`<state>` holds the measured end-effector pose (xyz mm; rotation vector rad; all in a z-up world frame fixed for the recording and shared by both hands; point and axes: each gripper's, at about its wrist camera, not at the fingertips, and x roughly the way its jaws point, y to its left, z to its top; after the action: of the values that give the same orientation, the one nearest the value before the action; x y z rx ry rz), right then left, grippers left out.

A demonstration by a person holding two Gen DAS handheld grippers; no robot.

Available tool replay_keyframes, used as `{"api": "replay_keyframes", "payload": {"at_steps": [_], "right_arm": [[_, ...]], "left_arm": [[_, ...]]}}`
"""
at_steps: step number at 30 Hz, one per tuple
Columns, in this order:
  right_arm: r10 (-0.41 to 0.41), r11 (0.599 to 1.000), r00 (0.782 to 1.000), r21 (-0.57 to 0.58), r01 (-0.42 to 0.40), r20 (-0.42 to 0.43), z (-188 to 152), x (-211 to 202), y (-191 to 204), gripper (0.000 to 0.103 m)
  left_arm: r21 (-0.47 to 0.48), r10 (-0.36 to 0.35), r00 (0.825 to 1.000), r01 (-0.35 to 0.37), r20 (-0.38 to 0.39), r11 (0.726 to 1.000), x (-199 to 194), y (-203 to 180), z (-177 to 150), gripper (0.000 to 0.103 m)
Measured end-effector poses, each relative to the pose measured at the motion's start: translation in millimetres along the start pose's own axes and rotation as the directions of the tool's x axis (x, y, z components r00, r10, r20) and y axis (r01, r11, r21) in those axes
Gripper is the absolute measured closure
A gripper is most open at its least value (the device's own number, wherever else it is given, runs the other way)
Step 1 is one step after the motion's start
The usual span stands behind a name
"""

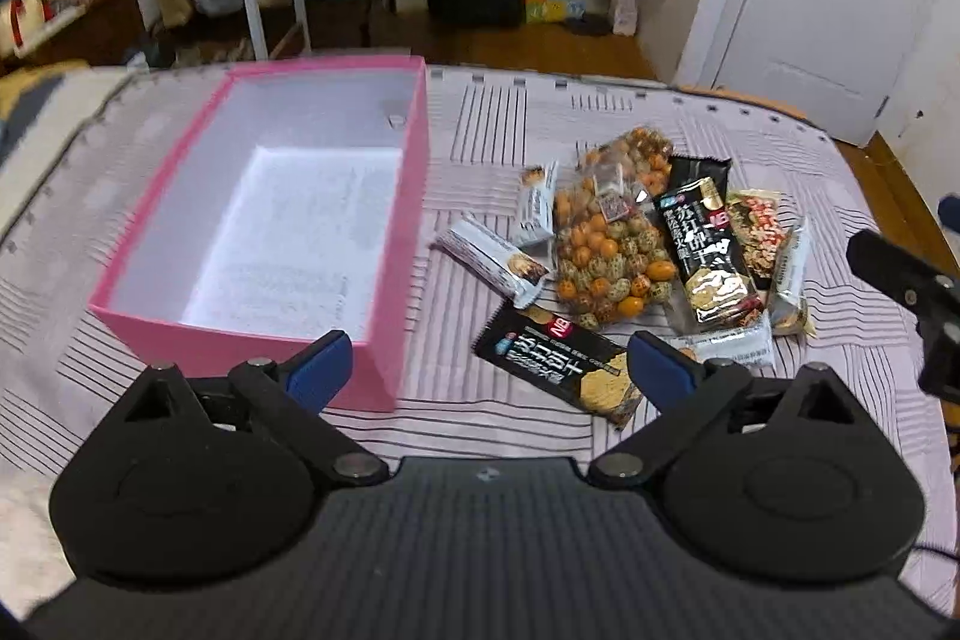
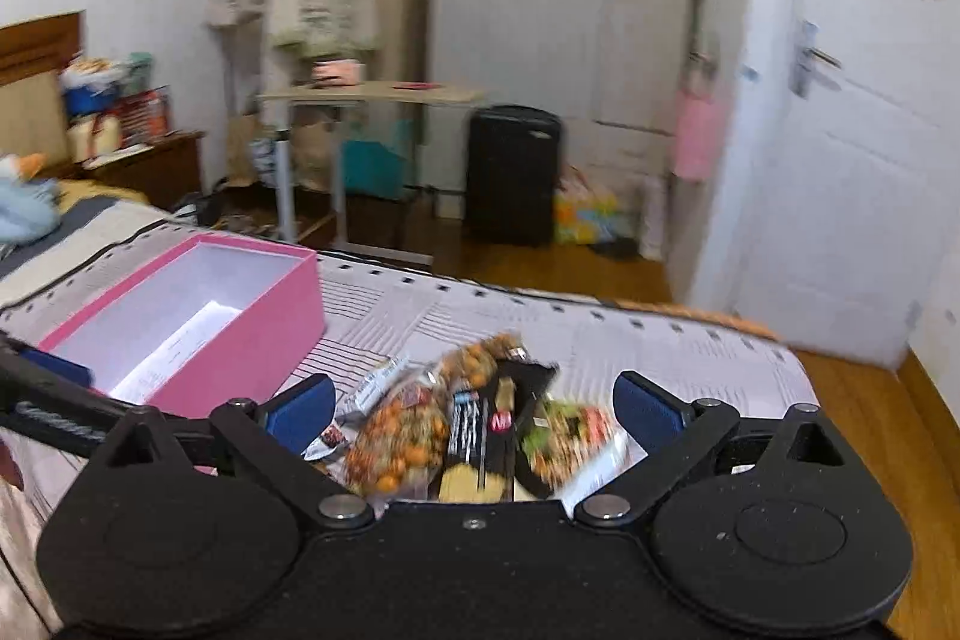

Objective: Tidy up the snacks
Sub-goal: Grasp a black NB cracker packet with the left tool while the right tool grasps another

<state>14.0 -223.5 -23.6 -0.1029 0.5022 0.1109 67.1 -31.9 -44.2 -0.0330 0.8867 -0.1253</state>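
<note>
in the right wrist view the snack pile [image 2: 480,430] is smeared by motion blur, so its packets cannot be told apart and their near ends are hidden behind the gripper body. the far room, with the black suitcase [image 2: 513,175], is soft too. in the left wrist view the right gripper [image 1: 912,292] is cut off by the right edge, its jaws out of sight. print on the black cracker packet [image 1: 561,370] is too blurred to read.
</note>
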Motion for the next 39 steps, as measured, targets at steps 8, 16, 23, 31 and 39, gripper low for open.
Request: {"api": "replay_keyframes", "payload": {"at_steps": [8, 16, 23, 31, 39], "right_arm": [[0.067, 0.987, 0.991, -0.135, -0.083, -0.120, -22, 76, -1, 0.031], [0.053, 0.977, 0.982, -0.194, -0.089, -0.183, -56, 129, 2, 0.036], [0.019, 0.955, 0.988, -0.290, -0.063, -0.152, -71, 130, 15, 0.028], [-0.012, 0.966, 0.988, -0.257, -0.028, -0.154, -76, 132, 8, 0.020], [-0.058, 0.937, 0.990, -0.350, 0.010, -0.128, -87, 121, 24, 0.032]], "left_arm": [[-0.047, -0.037, 0.999, 0.036, -0.018, 0.998, 71, -28, -5, 0.010], [-0.178, 0.110, 0.991, -0.123, -0.081, 0.976, 135, -32, -23, 0.010], [-0.196, 0.198, 0.976, -0.213, -0.096, 0.957, 150, -34, -34, 0.005], [-0.218, 0.211, 0.975, -0.222, -0.071, 0.950, 152, -32, -40, 0.000], [-0.187, 0.129, 0.988, -0.144, -0.088, 0.972, 145, -12, -46, 0.000]]}}
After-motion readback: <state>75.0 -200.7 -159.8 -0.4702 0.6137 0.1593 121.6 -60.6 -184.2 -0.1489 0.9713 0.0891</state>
